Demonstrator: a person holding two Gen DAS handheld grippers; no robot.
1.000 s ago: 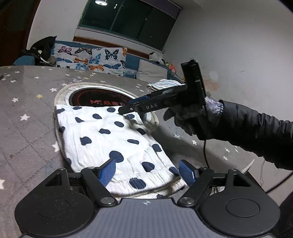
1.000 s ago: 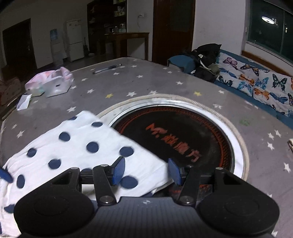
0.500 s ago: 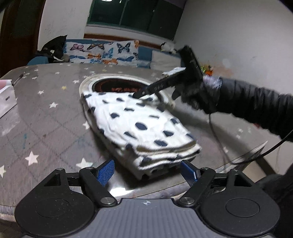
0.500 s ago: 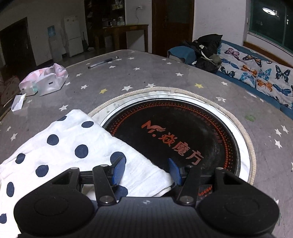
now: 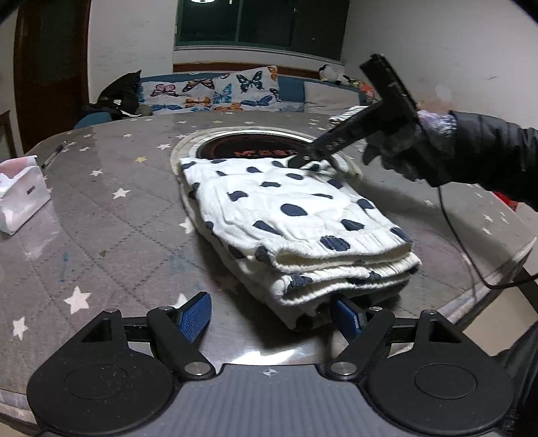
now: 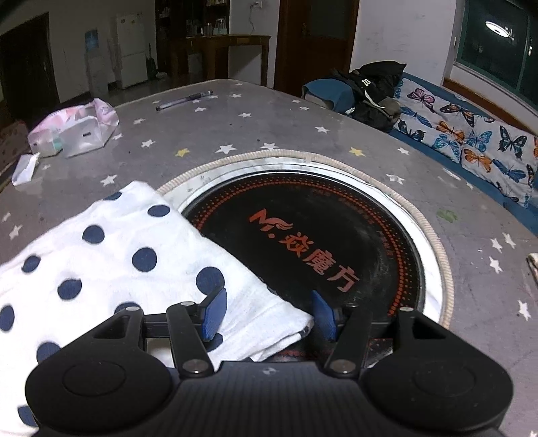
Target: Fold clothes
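our left gripper (image 5: 270,314) sits lowest and nearest, its blue pads spread wide with nothing between them; the right pad lies just under the near corner of the folded garment (image 5: 292,222), whether touching it we cannot tell. the garment, white with dark blue dots, lies in a thick stack of layers on the table (image 5: 101,235), its ribbed edge toward us and its far edge lapping over the rim of the round cooktop (image 5: 255,151) set in the table's middle.

at the garment's far right corner we see our right gripper (image 5: 304,160) from the side, held in a gloved hand (image 5: 400,148) with a dark sleeve (image 5: 487,151) behind it, its tip low over the cloth. from that gripper's own camera, the right gripper (image 6: 267,312) has its pads set wide apart, the garment's (image 6: 134,269) corner lying between them, not pinched. just past the garment, the cooktop (image 6: 302,235) shows a black glass face with orange lettering.

to the left of the garment a tissue pack (image 5: 20,195) sits on the table, and farther on a pen (image 5: 53,154). beyond the table runs a bench with butterfly cushions (image 5: 215,90), a dark bag (image 5: 117,97) at its left end, and a dark window (image 5: 259,23) above.
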